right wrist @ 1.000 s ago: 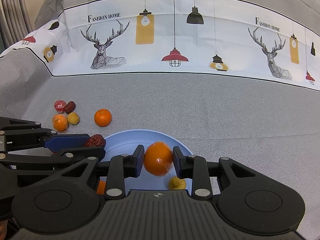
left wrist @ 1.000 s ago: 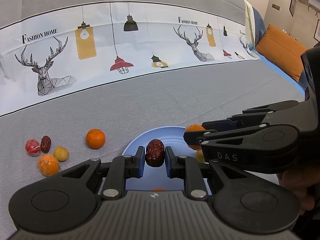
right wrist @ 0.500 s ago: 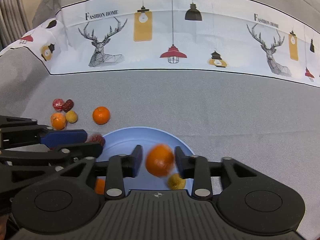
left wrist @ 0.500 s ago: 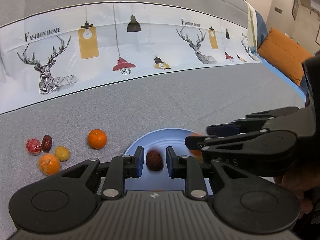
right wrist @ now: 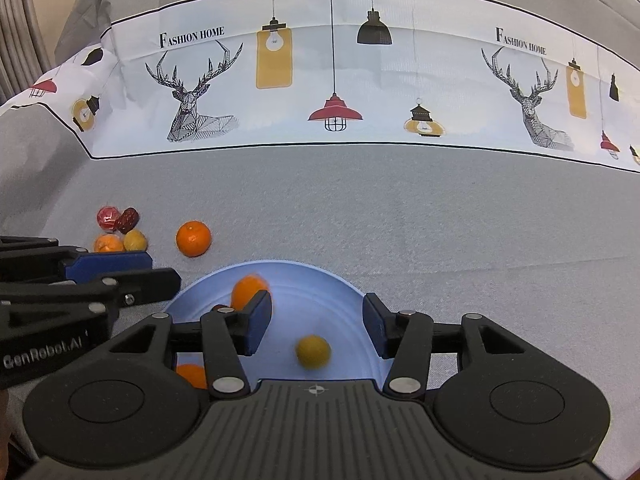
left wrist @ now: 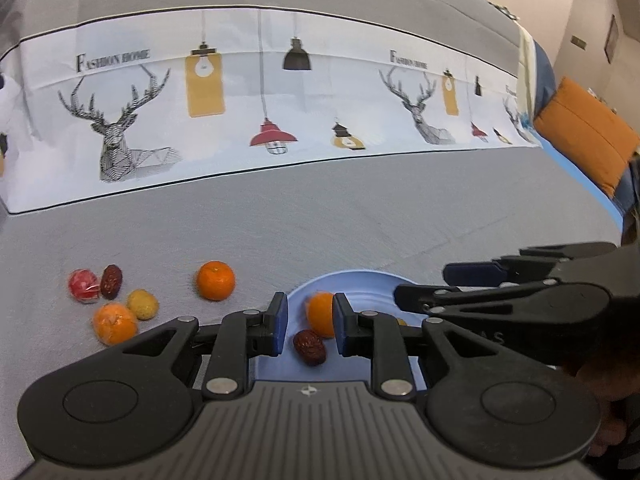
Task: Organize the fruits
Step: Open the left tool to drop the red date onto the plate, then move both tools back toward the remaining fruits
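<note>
My left gripper (left wrist: 309, 322) is open over the blue plate (left wrist: 360, 277). A dark red date (left wrist: 310, 346) lies loose on the plate below its pads, next to an orange (left wrist: 320, 314). In the right wrist view, my right gripper (right wrist: 316, 320) hangs over the same plate (right wrist: 308, 266); its jaws are opening and nothing is between them. That orange (right wrist: 246, 290), blurred, sits by its left pad. A small yellow fruit (right wrist: 313, 351) and another orange (right wrist: 192, 374) also lie on the plate. The two grippers are side by side.
On the grey cloth left of the plate lie a lone orange (left wrist: 215, 280) and a cluster: a red wrapped fruit (left wrist: 83, 285), a date (left wrist: 111, 281), a yellow fruit (left wrist: 142, 304), an orange (left wrist: 114, 322). A printed white band (right wrist: 320, 80) crosses behind. An orange cushion (left wrist: 588, 136) is far right.
Both grippers let go: the date dropped from the left jaws onto the plate, and the orange fell from the right jaws and rolled left. The right jaws spread wider.
</note>
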The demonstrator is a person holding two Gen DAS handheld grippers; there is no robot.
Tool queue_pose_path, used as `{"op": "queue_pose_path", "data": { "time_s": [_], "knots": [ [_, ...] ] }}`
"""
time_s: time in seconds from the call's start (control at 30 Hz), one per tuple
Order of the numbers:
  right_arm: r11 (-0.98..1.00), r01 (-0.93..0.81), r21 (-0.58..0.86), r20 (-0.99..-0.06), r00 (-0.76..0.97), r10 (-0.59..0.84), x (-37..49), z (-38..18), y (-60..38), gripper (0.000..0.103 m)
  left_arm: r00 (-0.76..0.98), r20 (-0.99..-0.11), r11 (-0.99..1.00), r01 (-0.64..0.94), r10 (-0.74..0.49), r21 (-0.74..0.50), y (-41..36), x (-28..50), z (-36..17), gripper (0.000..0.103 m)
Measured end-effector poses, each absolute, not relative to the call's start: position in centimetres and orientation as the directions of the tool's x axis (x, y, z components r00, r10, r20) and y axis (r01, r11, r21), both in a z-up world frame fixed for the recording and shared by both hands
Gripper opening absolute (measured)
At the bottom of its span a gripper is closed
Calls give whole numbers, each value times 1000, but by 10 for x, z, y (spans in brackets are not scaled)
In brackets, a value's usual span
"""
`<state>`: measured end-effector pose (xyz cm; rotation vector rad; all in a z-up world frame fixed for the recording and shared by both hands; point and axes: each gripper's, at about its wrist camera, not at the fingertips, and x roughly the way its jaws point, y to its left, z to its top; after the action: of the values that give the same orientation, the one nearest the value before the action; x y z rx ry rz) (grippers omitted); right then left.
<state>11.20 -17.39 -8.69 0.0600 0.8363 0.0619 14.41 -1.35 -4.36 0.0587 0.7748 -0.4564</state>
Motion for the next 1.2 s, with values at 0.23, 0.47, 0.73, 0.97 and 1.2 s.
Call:
{"op": "queue_pose_path", "data": {
  "time_s": [0.23, 0.47, 0.73, 0.97, 1.2],
  "knots": [
    [996, -30, 79, -739, 670, 79, 112, -87, -174, 53, 646, -684, 926, 357, -340, -124, -4, 151, -41, 25],
    [996, -32, 79, -738, 670, 80, 112, -86, -172, 53, 663, -686, 948, 285, -300, -139, 9, 157, -37, 25],
    [995, -39, 89, -737, 670, 93, 113, -84, -167, 53, 660, -700, 960, 226, -274, -163, 18, 162, -38, 25],
    [993, -49, 110, -735, 669, 115, 114, -84, -162, 53, 670, -697, 965, 139, -256, -221, 39, 171, -35, 25],
    [988, -66, 142, -732, 665, 149, 116, -83, -153, 53, 667, -720, 923, -125, -193, -363, 102, 186, -41, 25]
  ]
}}
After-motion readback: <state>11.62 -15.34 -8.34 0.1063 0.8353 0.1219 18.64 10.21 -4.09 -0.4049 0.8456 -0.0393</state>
